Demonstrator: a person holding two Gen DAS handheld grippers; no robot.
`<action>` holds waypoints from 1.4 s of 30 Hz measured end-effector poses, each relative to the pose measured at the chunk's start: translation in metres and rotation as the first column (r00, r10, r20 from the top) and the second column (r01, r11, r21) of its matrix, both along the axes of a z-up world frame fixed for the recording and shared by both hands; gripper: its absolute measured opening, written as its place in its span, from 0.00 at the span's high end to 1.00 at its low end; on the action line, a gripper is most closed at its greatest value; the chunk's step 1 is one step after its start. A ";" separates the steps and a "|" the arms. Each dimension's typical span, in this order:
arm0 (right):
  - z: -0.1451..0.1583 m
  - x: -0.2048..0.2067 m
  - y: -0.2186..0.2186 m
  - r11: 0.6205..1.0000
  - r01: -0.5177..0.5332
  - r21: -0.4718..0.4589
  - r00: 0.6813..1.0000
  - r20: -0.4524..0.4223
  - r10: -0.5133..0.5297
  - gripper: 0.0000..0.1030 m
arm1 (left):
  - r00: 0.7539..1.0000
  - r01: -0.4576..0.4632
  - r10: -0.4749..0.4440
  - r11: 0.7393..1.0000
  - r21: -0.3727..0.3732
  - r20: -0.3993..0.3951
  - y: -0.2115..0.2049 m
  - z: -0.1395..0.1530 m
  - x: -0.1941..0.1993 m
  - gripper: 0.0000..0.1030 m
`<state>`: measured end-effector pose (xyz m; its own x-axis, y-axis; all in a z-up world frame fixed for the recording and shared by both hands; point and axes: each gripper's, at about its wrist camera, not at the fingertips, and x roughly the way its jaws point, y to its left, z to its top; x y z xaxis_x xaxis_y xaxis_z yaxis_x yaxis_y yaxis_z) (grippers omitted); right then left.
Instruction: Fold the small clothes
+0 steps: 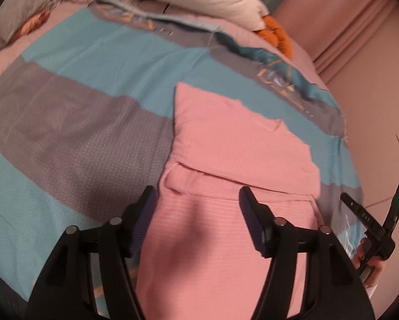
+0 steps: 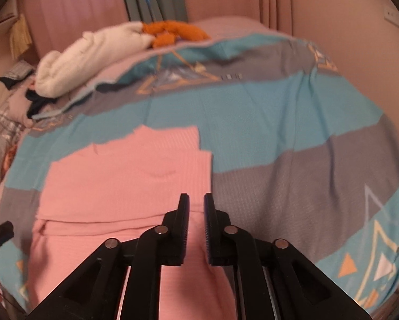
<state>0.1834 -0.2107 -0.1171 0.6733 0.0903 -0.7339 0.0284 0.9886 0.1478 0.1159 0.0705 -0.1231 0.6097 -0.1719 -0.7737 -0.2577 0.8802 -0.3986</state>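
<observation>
Left wrist view: the left tongs (image 1: 196, 200) hang spread wide over the pink garment (image 1: 234, 165), which lies partly folded on the teal-and-grey bedspread (image 1: 92, 80), nothing between the fingers. Over on the right wrist view, the right tongs (image 2: 196, 205) sit narrowed to a slim gap above the garment's right edge, gripping nothing. White bedding (image 2: 92, 58) and an orange cloth (image 2: 172, 33) lie at the far end.

A home bedroom is showing here. A bed is filling both views, wearing a bedspread (image 1: 98, 61) in teal and grey bands with triangle prints. A white duvet (image 2: 92, 53) and an orange garment (image 2: 172, 33) are lying heaped at its far side, a grey pillow (image 1: 20, 8) is sitting in one corner, and pink curtains (image 1: 340, 24) are hanging behind.
</observation>
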 end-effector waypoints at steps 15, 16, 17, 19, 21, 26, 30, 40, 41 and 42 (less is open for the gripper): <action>0.039 -0.075 0.024 0.996 -0.076 -0.036 0.972 0.219 0.082 0.21 | 0.990 0.096 -0.096 0.995 0.007 0.108 -0.022 0.015 -0.063 0.12; 0.038 -0.081 0.023 0.996 -0.082 -0.034 0.971 0.221 0.088 0.20 | 0.990 0.094 -0.095 0.996 0.006 0.102 -0.023 0.010 -0.067 0.12; 0.036 -0.085 0.023 0.996 -0.085 -0.033 0.971 0.221 0.090 0.20 | 0.991 0.094 -0.094 0.996 0.005 0.093 -0.023 0.006 -0.071 0.12; 0.030 -0.096 0.022 0.995 -0.096 -0.025 0.972 0.213 0.099 0.20 | 0.993 0.100 -0.100 0.995 0.001 0.066 -0.025 -0.005 -0.077 0.12; 0.021 -0.107 0.018 0.995 -0.102 -0.016 0.977 0.189 0.103 0.20 | 0.994 0.103 -0.103 0.995 -0.005 0.041 -0.025 -0.015 -0.082 0.12; -0.001 -0.130 0.006 0.996 -0.094 -0.008 0.988 0.122 0.095 0.20 | 0.994 0.105 -0.106 0.994 -0.040 -0.016 -0.020 -0.040 -0.100 0.14; -0.027 -0.145 -0.010 0.997 -0.066 0.038 0.997 0.030 0.065 0.20 | 0.993 0.093 -0.096 0.994 -0.057 -0.064 -0.012 -0.056 -0.113 0.15; -0.066 -0.181 -0.040 0.995 0.025 0.093 0.989 -0.149 -0.011 0.25 | 0.983 0.134 -0.149 0.981 -0.138 -0.107 -0.010 -0.073 -0.148 0.28; -0.069 -0.184 -0.040 0.994 0.022 0.105 0.986 -0.166 -0.005 0.26 | 0.979 0.151 -0.169 0.977 -0.153 -0.112 -0.013 -0.074 -0.151 0.29; -0.070 -0.185 -0.039 0.994 0.018 0.110 0.985 -0.175 0.002 0.27 | 0.977 0.162 -0.181 0.974 -0.156 -0.112 -0.014 -0.075 -0.151 0.29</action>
